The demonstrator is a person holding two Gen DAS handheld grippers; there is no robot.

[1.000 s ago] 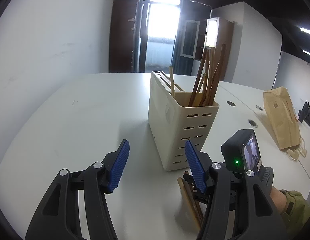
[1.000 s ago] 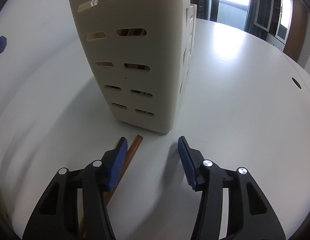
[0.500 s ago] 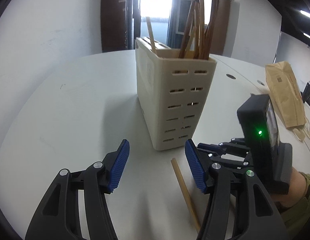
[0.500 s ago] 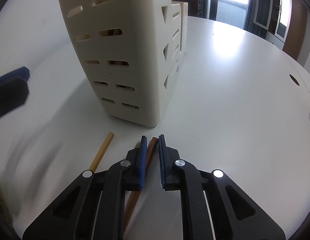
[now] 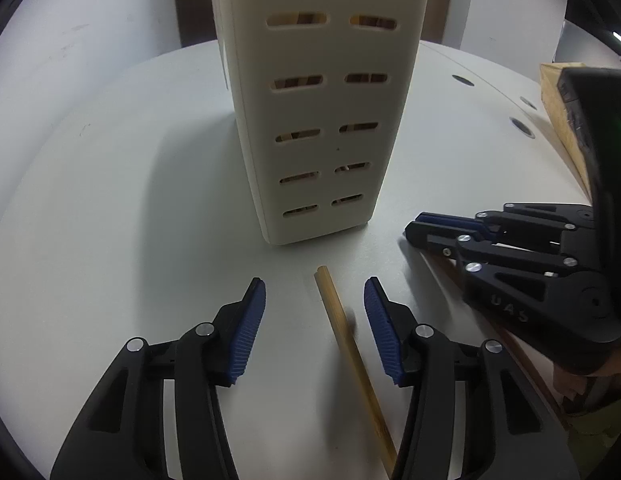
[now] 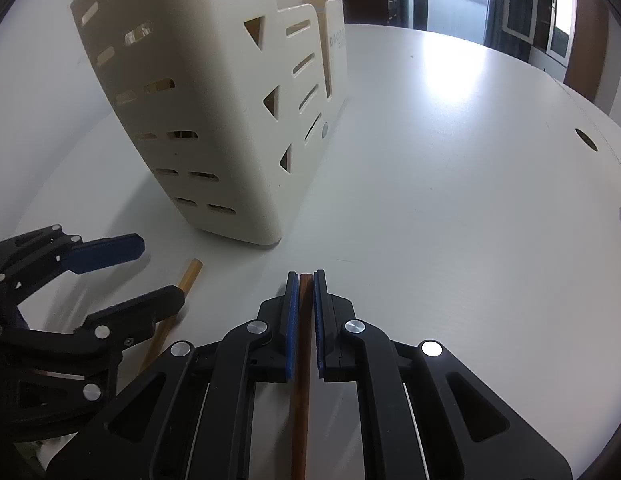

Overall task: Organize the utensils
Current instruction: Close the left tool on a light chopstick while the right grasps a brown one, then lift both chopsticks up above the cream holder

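In the left wrist view, a cream slotted plastic utensil holder [image 5: 318, 120] fills the upper middle of the frame, standing on the white table [image 5: 110, 200]. Below it, the left hand-held gripper [image 5: 314, 328] is spread wide, its ribbed blue pads on either side of a pale bamboo chopstick [image 5: 350, 352] lying flat on the table. At the right edge sits the right hand-held gripper [image 5: 418, 230], with a brown paper bag [image 5: 558, 112] behind it.

In the right wrist view, the right hand-held gripper [image 6: 306, 280] is pressed together on a darker reddish-brown chopstick [image 6: 302, 380] at lower centre. This view alone shows the holder's side with triangular cut-outs and stepped compartments. The left hand-held gripper [image 6: 150, 272] shows at lower left, astride the pale chopstick [image 6: 190, 276].
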